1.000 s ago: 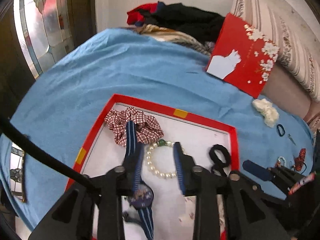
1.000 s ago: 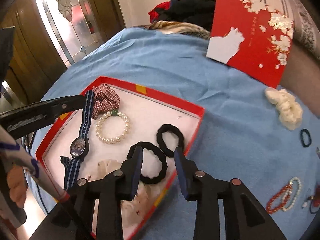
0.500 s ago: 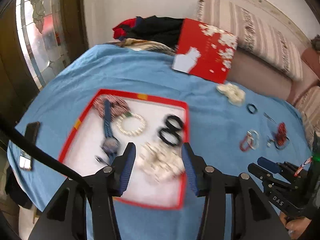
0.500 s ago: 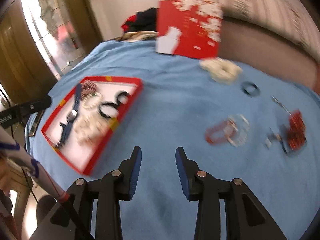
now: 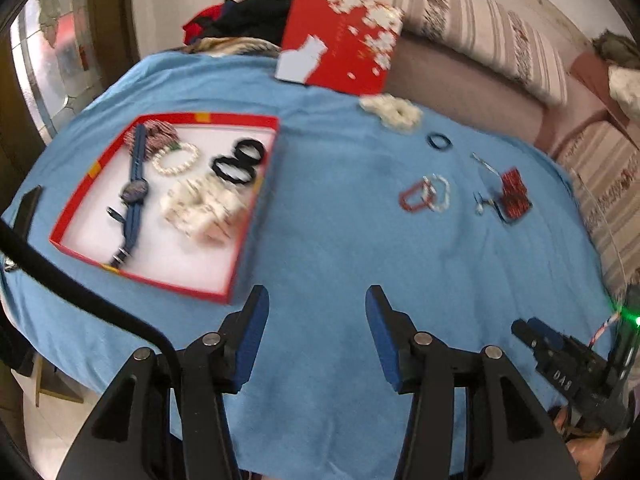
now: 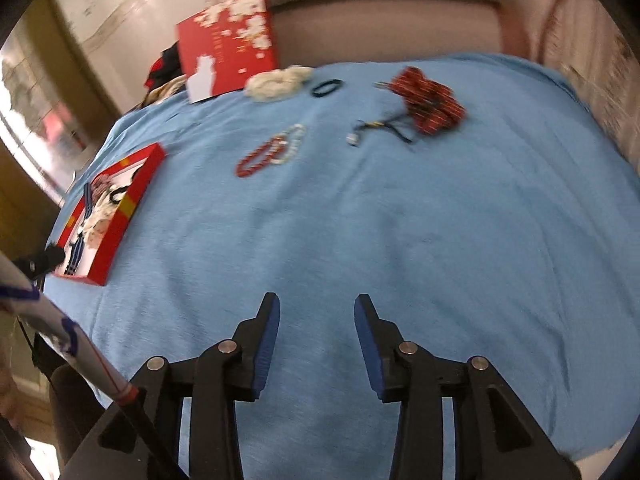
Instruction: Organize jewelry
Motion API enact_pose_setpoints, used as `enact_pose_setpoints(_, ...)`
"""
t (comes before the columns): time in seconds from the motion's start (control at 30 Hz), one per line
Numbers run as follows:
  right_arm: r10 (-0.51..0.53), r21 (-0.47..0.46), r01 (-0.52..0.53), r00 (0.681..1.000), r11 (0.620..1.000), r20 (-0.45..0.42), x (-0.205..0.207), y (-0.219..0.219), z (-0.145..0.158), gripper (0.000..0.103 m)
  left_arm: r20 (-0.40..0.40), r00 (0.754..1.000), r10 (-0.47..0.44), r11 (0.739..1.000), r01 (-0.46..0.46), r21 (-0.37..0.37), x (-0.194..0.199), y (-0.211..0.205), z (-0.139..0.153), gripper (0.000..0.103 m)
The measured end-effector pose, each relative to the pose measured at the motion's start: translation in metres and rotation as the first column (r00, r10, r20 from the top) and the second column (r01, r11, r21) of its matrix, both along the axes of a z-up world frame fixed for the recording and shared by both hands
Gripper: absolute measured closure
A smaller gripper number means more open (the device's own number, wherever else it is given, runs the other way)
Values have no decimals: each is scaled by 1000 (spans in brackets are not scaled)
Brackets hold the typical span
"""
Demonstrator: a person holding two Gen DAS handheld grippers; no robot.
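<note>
On the blue desk (image 5: 340,220) I see one red tray (image 5: 256,200) holding two black hair ties (image 5: 240,160), one watch (image 5: 134,192). Two bracelets (image 6: 268,152) lie outside. My left tongs (image 5: 316,320) have just opened, my right tongs (image 6: 316,320) too, both empty.

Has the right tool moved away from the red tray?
Yes. The right tool, jaws just opening and empty, now sits over bare blue cloth, the red tray far left.
</note>
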State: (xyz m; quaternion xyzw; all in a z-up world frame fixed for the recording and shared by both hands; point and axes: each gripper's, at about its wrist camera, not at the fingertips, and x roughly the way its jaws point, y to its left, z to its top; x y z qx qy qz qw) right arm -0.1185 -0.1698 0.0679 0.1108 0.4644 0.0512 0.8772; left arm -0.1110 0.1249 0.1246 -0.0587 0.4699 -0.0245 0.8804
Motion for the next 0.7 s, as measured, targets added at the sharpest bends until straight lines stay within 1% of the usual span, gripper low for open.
enact_pose_setpoints(0.17,-38,16,38,999,999,3,-8,-16,-2,60,-6,999,-38,999,38,34,-10,-20,-4,54)
enact_pose_setpoints(0.3,-45,26,45,999,999,3,-12,-20,-5,59,-1,999,-44,998,44,55,-14,-25,-3,54)
enact_pose_setpoints(0.4,-41,22,41,999,999,2,-14,-17,-6,59,4,999,-44,997,44,66,-16,-28,-3,54)
enact_pose_setpoints(0.6,-17,-14,17,1000,1000,12,-14,-5,-5,59,20,998,-52,991,49,126,-20,-35,-4,54)
enact_pose_setpoints(0.7,-11,-24,11,1000,1000,15,-13,-2,-4,58,21,998,-56,989,53,135,-20,-36,-5,54)
